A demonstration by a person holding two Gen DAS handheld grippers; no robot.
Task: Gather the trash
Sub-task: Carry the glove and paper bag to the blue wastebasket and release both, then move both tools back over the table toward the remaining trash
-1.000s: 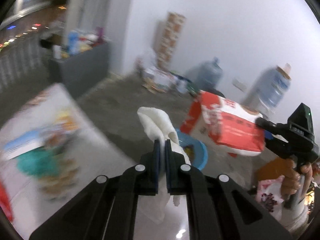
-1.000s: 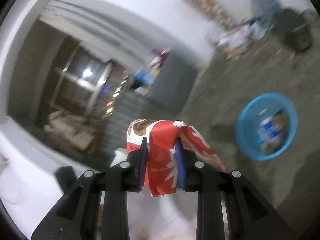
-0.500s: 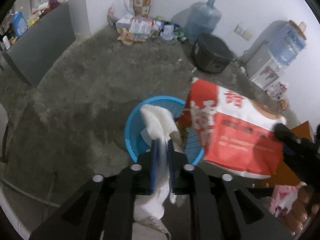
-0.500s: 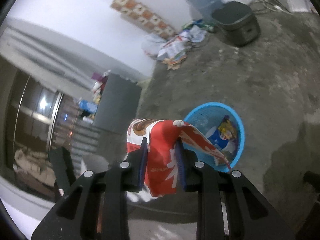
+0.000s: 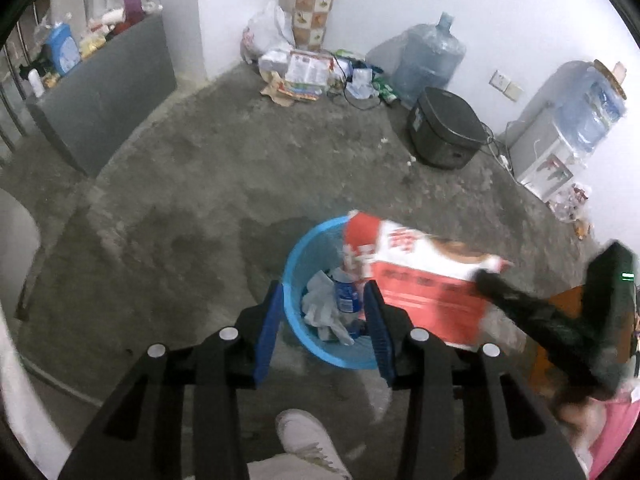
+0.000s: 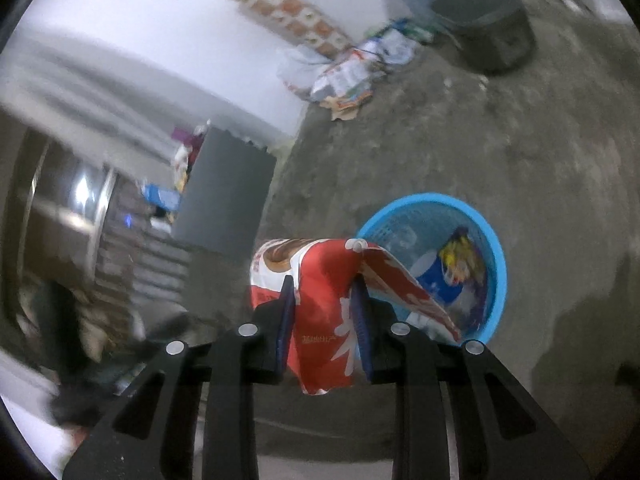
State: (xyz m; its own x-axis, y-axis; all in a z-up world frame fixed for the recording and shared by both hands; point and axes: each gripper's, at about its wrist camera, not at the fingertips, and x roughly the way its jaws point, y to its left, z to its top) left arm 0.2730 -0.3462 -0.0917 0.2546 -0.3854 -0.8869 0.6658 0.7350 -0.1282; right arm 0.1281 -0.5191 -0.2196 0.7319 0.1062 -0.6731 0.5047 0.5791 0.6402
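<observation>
1. The left gripper (image 5: 323,320) sits at the lower middle of the left wrist view; its jaws are opening and stand apart with nothing clamped between them.
2. Through that gap shows the blue basket (image 5: 298,256) on the floor, holding a white crumpled tissue (image 5: 320,308) and a blue can (image 5: 347,295).
3. Below the gripper, at the bottom edge, is a person's white shoe (image 5: 308,436).
4. The right gripper (image 6: 323,320) sits at the lower middle of the right wrist view; its jaws are opening, and a red and white snack bag (image 6: 320,292) is between the blue pads (image 6: 286,316), draped over their tips. The pads look to touch it still on both sides.
5. In the left wrist view that bag (image 5: 424,292) hangs at the right of the frame, over the basket's right rim.
6. In the right wrist view the basket (image 6: 496,252) lies just right of the bag.
7. Farther out on the concrete floor (image 5: 200,208): a dark rice cooker (image 5: 444,132) in the upper right, a water jug (image 5: 432,56) behind it, and a pile of paper litter (image 5: 308,72) against the white wall at upper middle.
8. A grey cabinet (image 5: 104,92) stands in the upper left.
</observation>
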